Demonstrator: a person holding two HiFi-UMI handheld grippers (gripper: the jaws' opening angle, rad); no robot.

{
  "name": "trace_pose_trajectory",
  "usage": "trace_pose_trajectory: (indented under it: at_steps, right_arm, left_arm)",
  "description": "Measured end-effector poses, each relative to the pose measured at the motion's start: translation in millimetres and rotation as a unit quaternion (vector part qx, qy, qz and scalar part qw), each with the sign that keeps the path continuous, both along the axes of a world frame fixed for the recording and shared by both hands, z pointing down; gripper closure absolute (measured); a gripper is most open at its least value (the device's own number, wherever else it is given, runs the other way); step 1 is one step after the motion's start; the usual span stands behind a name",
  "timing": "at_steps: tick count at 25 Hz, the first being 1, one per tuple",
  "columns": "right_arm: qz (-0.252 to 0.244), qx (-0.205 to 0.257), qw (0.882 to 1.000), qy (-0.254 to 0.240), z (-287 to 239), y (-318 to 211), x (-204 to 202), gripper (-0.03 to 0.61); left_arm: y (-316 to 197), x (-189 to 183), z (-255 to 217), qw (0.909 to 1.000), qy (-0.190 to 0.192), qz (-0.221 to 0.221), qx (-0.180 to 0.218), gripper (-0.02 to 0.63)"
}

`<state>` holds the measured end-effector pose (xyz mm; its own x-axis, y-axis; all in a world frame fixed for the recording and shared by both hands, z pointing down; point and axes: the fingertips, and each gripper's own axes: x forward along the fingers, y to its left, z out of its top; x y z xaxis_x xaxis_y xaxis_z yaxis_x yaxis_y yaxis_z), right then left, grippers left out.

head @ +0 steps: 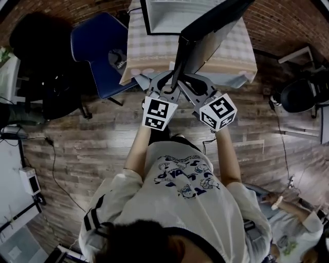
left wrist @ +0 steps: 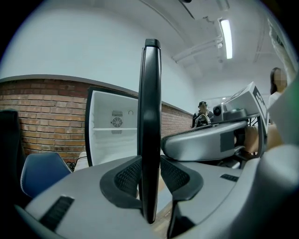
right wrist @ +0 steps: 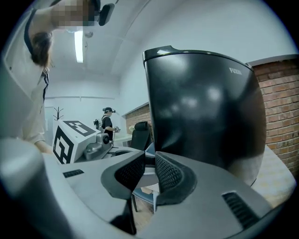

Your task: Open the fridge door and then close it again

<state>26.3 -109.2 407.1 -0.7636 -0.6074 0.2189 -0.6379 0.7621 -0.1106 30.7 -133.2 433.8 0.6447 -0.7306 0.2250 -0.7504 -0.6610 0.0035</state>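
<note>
I have the left gripper [left wrist: 150,176] clamped on the edge of the fridge door [left wrist: 150,116], jaws pressed to either side of the dark slab. The right gripper [right wrist: 150,173] sits just beside it at 3 o'clock. Its jaws are a little apart with nothing between them, and the door's glossy outer face is at their 1 o'clock. The door stands swung open toward me from the fridge [head: 167,15] on the checked table [head: 136,56], at 12 o'clock from my hands.
</note>
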Motion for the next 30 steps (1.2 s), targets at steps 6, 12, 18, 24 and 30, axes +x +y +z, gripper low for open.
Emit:
trace_pose_trajectory:
  at_steps: [6,12,18,24,30]
  right_arm:
    - [-0.017,-0.008,1.000,-0.003,2,-35,-22,0.497]
    - [-0.023,-0.014,1.000,-0.011,6,-76,-39,0.497]
    - [-0.030,-0.017,0.999,-0.024,7,-114,-57,0.497]
    - [-0.023,-0.016,0.999,-0.035,8,-150,-73,0.497]
    - [-0.011,-0.018,0.999,-0.033,12,-180,-81,0.497]
  left_arm:
    - [-36,-29,0,0.9998,0.005,-0.018,-0.005,0.482]
    - [-81,-57,2,0.9994,0.004,-0.034,-0.005,0.471]
    - [-119,-77,2,0.9993,0.004,-0.038,-0.006,0.463]
    - [-156,-95,5,0.9990,0.005,-0.045,-0.005,0.460]
    - [-189,-108,3,0.9987,0.009,-0.049,-0.004,0.460]
